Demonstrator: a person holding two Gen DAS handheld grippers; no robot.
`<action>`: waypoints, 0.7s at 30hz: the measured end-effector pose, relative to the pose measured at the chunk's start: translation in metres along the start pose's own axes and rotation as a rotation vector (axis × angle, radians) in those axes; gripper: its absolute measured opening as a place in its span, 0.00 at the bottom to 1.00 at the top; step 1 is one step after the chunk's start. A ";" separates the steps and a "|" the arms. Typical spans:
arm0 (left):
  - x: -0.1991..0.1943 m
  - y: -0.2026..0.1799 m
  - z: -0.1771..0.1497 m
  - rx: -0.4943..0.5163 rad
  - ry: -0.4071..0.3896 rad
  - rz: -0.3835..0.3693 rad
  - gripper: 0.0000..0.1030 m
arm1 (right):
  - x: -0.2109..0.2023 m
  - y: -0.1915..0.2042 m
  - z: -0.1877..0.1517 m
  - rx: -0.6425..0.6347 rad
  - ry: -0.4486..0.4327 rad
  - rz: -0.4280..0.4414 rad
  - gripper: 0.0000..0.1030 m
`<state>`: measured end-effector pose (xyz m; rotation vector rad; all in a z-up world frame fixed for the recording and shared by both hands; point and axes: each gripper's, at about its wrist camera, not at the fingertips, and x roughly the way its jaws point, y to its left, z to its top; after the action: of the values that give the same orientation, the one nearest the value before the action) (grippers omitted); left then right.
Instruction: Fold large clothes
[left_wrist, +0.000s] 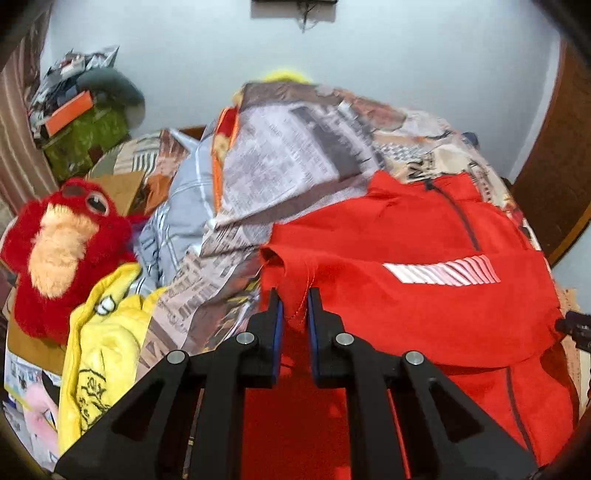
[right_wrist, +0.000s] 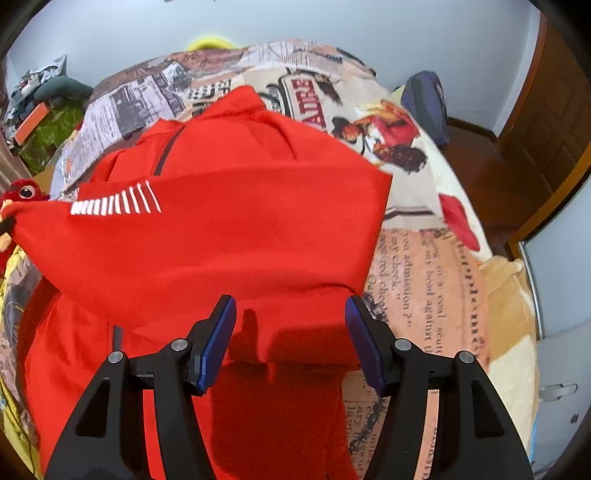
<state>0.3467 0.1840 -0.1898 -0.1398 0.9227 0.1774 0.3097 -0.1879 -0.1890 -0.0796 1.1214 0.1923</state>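
Left claw (left_wrist: 294, 301) pinches a raised edge of the red jacket (left_wrist: 406, 295) spread mid-bed over the printed bedspread (right_wrist: 424, 266), right claw (right_wrist: 290, 314) hangs open above its near hem; carry the fold across taut, keeping edges aligned.

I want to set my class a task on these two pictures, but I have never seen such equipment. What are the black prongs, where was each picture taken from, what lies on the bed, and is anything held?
The black prongs are two hand-held grippers; a person carries one in each hand. Each picture comes from a camera on one gripper, looking along its fingers. On the bed's newspaper-print cover lies a red jacket with white stripes. The left gripper is shut on a bunch of the jacket's fabric. The right gripper stands open above the jacket, holding nothing. Beside them are a red plush toy and a yellow garment.
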 end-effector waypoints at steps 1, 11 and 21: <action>0.006 0.001 0.000 -0.002 0.015 0.009 0.11 | 0.004 0.000 -0.001 0.002 0.015 0.002 0.56; 0.062 0.004 -0.054 0.031 0.228 0.036 0.15 | 0.007 0.006 -0.005 -0.047 0.041 -0.021 0.57; 0.001 -0.020 -0.005 0.095 0.057 0.066 0.54 | -0.026 0.006 0.029 -0.064 -0.075 -0.020 0.58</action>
<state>0.3477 0.1637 -0.1925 -0.0268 0.9911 0.1914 0.3232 -0.1800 -0.1531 -0.1393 1.0394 0.2111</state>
